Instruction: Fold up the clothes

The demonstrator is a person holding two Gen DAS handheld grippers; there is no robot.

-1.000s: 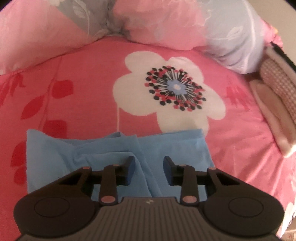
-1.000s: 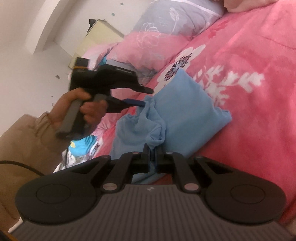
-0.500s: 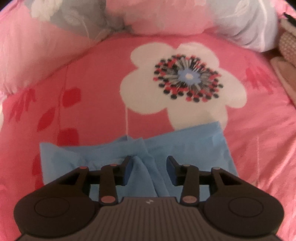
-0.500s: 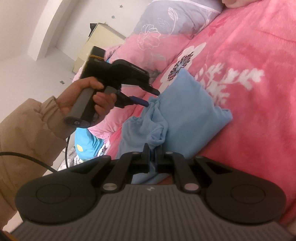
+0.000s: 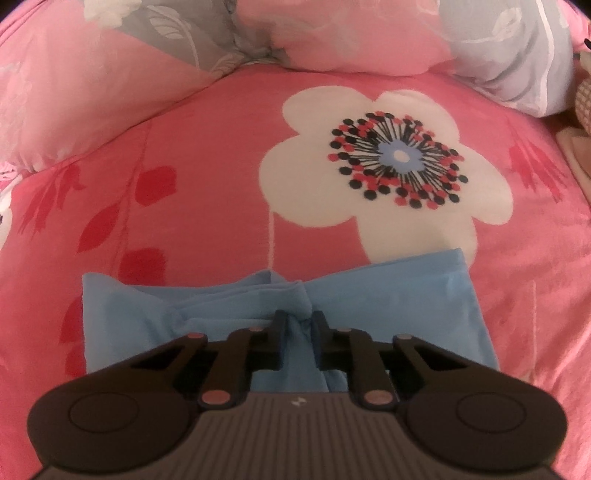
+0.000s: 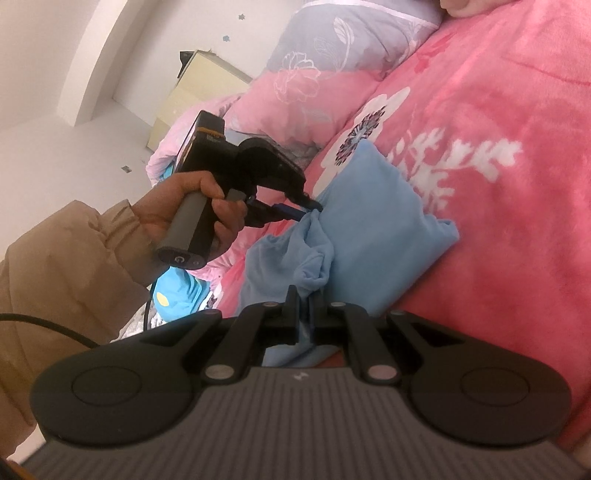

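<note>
Since the earlier frame: left gripper [image 5: 298, 316] tipped further down toward the bed, now right at the bunched middle ridge of the blue garment [image 5: 388, 295]; jaws just closed in from a wider gap. Now narrow, a raised pinch of blue cloth caught between the pads. Same grip seen from the right wrist view: left gripper [image 6: 314, 206] nipping the top of the gathered fold, held by a hand [image 6: 192, 210] in a tan sleeve [image 6: 66, 266].

Right gripper [image 6: 303, 295] unmoved, jaws nearly together, clamped on a thin blue fold at the near edge of the garment [image 6: 373, 229].

Garment lying on a pink blanket [image 5: 207, 184], part flat, part crumpled into a ridge running between the two grippers. Far edge of the cloth just touching the lower petal of a large white flower print [image 5: 384, 162] on the blanket. Flat half smooth, toward the right in the left wrist view; left half creased.

Pink and grey floral pillows [image 5: 369, 33] along the far side of the bed. Pale yellow cabinet [image 6: 199, 92] against the white wall beyond. Second blue cloth with yellow spots [image 6: 177, 295] below the hand, off the bed edge; what it is, unclear.
</note>
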